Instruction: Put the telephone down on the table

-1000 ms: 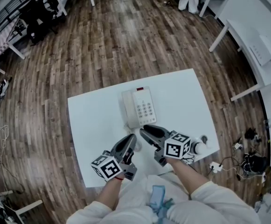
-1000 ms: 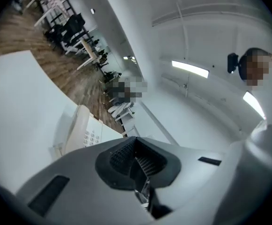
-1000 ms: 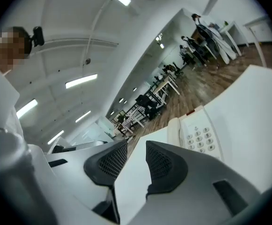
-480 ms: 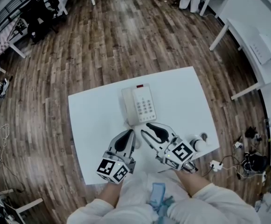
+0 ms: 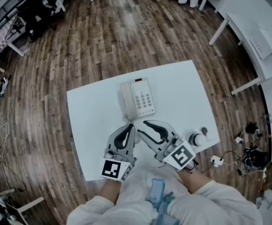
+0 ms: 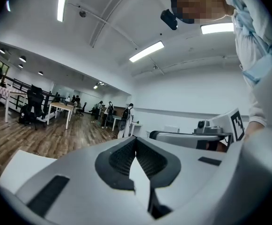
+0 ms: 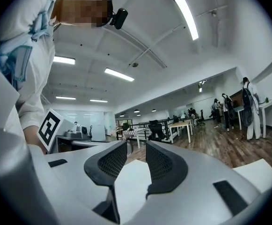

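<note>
- The white table [image 5: 91,125] takes up the middle of the head view, with wood floor all round it.
- The telephone [image 5: 137,99] lies flat on the table's far half, well clear of every edge. Its handset [image 5: 128,100] sits in the cradle on the left and the keypad [image 5: 145,100] is on the right. From how it lies, the putting-down looks done.
- It is probably a hard plastic desk phone, stiff, fairly light and smooth enough to slip between pads.
- The handset only rests in its cradle, so it would likely slide off if the body were tipped.
- The safest hold is probably across the body's long sides while keeping it level. The handset alone could be taken by its narrow middle.
- The left gripper [image 5: 129,128] hangs over the table's near half, just short of the phone. Its jaws are clenched together with nothing in them.
- The right gripper [image 5: 142,127] is just beside it, also short of the phone. Its jaws stand partly apart, and only bare tabletop shows between the pads [image 7: 160,165], so it grasps nothing.
- A small white object [image 5: 195,138] stands near the table's right corner, and what it is cannot be told.
</note>
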Demonstrator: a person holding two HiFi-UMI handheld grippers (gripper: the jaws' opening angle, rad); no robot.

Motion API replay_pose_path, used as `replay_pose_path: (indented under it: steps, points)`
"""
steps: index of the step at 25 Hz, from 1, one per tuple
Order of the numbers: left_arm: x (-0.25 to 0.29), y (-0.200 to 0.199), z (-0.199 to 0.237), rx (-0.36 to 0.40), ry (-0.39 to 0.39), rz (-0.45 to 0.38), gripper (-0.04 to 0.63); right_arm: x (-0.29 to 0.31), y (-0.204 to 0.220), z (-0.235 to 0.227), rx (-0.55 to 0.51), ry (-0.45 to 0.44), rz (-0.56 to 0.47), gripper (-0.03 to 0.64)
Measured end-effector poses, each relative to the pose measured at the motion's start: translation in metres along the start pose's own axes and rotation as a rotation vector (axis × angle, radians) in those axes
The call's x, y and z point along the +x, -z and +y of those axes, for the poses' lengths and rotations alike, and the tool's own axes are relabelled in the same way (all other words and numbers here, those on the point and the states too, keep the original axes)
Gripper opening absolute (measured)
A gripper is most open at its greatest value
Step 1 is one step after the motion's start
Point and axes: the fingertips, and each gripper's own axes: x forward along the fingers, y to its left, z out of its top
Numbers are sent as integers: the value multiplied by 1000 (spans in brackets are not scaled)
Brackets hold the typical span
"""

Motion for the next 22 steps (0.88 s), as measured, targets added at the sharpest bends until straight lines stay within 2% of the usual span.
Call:
replay_pose_path:
  steps: [10, 19, 22]
  points:
    - [-6, -2, 13, 22, -48, -2, 2, 2, 0, -1, -25, 29, -2, 144]
    - [-1, -3, 8, 28, -33, 2, 2, 3, -12, 5, -53, 13, -28, 144]
    - [-1, -3, 6, 29, -30, 3, 2, 2, -12, 4, -62, 17, -20, 123]
